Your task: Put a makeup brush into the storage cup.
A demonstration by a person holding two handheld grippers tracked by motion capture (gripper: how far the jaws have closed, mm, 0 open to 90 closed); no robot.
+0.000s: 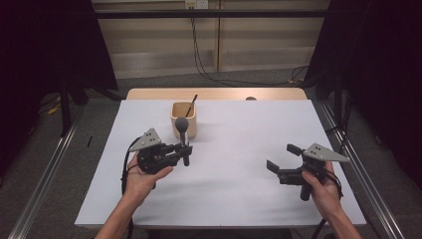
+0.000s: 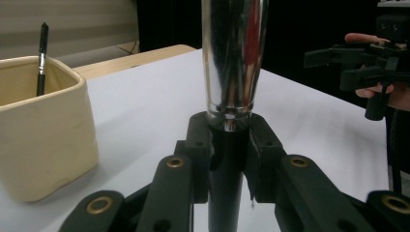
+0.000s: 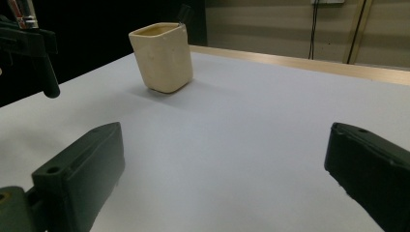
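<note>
Gripping a brush by the cup

Holding the near right, the right gripper (image 1: 281, 160) hangs with jaws spread, nothing between them. Left of it, the left gripper (image 1: 185, 148) pinches an upright brush (image 1: 182, 128), apparently a makeup brush, just beside the cup (image 1: 191, 128), which holds a thin stick (image 1: 191, 105), on the table (image 1: 239, 149).

A: Where does the cup (image 1: 183, 119) stand?
B: On the table (image 1: 239, 164), toward its far side, left of centre, with a thin brush (image 1: 191, 105) leaning inside.
A: And the makeup brush (image 1: 182, 139)?
B: Upright just before the cup, above the table.
</note>
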